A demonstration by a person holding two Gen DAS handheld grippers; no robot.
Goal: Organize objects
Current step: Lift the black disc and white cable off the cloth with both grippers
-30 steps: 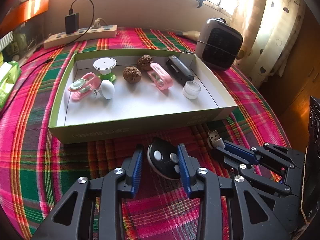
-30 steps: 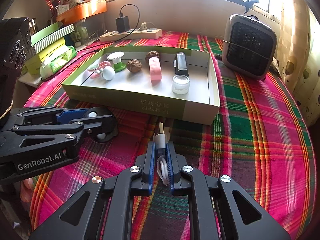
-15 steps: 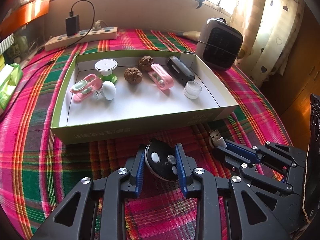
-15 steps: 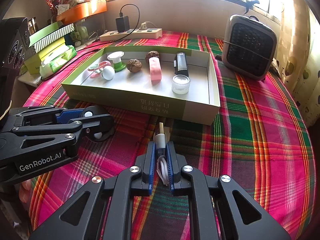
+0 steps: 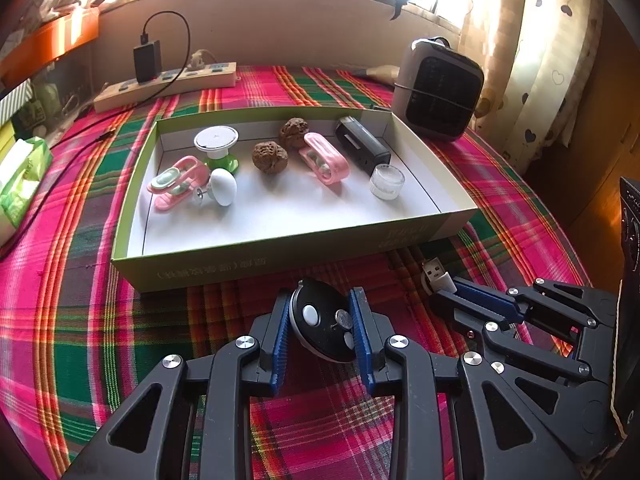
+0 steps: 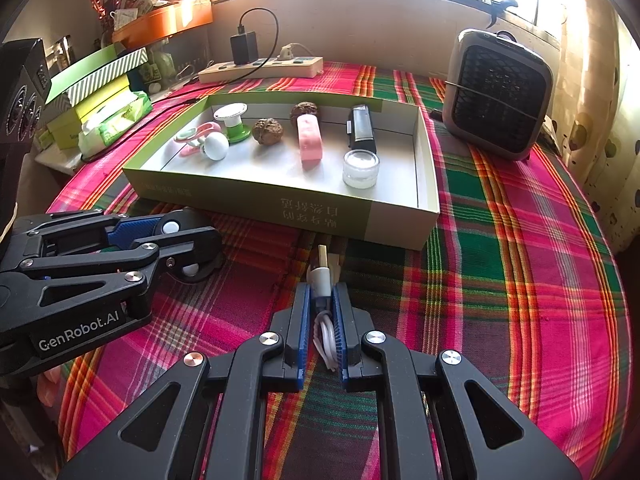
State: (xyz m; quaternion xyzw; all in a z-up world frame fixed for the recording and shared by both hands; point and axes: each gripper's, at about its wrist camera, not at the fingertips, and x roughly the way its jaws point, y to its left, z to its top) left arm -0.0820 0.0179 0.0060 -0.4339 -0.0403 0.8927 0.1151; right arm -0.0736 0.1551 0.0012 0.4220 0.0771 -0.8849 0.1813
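Gripping is done on both sides: the left tool (image 5: 322, 330) is closed on the black remote (image 5: 323, 326), the right tool (image 6: 320, 322) on the white USB cable (image 6: 321, 280), both low in frame before the box (image 5: 280, 252), so each must next lift over its near wall.

My left gripper (image 5: 322, 330) sits low over the cloth, jaws closed against both sides of a black round remote (image 5: 322, 326). My right gripper (image 6: 320, 320) lies alongside, level, jaws pinched on a white USB cable (image 6: 321, 280).
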